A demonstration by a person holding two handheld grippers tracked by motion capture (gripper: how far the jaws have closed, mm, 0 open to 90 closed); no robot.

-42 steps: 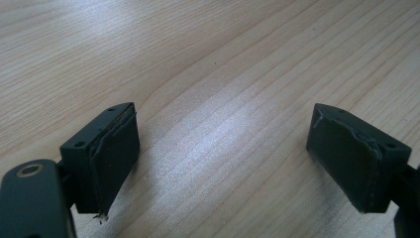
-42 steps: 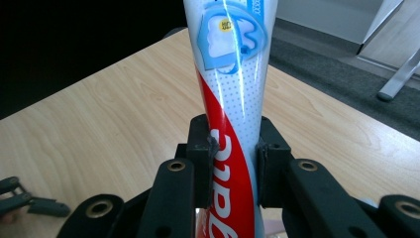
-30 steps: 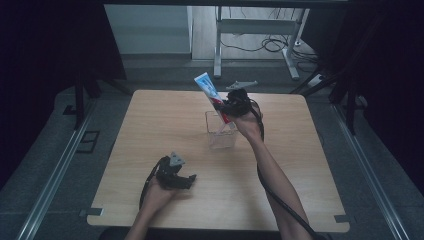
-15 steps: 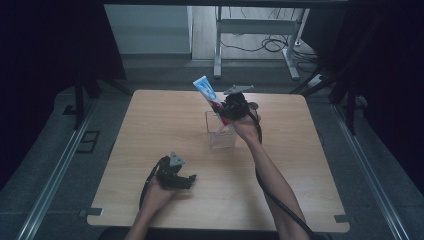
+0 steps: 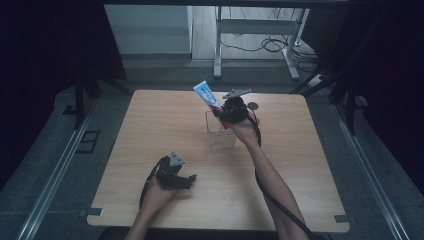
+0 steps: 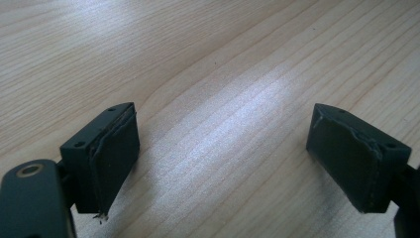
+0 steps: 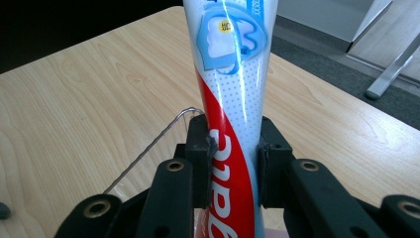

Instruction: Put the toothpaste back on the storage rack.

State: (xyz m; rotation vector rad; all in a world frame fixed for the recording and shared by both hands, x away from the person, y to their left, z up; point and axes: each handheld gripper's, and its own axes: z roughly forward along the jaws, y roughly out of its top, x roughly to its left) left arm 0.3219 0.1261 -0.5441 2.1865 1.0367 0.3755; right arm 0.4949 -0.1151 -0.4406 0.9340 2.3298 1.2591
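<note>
Red, white and blue, the toothpaste tube [image 7: 230,94] stands clamped between the 2 black jaws of the right gripper [image 7: 233,166], whose pads press on its lower, red-printed part. In the high view the right gripper [image 5: 226,116] holds the tube [image 5: 207,95] tilted, its flat crimped end pointing up and away toward the far left, its lower end at the rim of the clear plastic container [image 5: 220,134] that sits near the middle of the wooden table [image 5: 150,125]. Whether the tube's lower end is already inside the container or just above its rim cannot be told from here (the gripper body hides that spot). The container's thin transparent edge shows just left of the jaws in the right gripper view.

The left gripper [image 5: 175,175] rests low over the near part of the table, well apart from the container; its jaws stand wide apart with nothing but bare wood between them [image 6: 223,163].

The step in hand looks like placing the tube into the container. The next move probably calls for lowering the tube until it leans on the container wall, then opening the jaws gently so that the light container does not tip.
</note>
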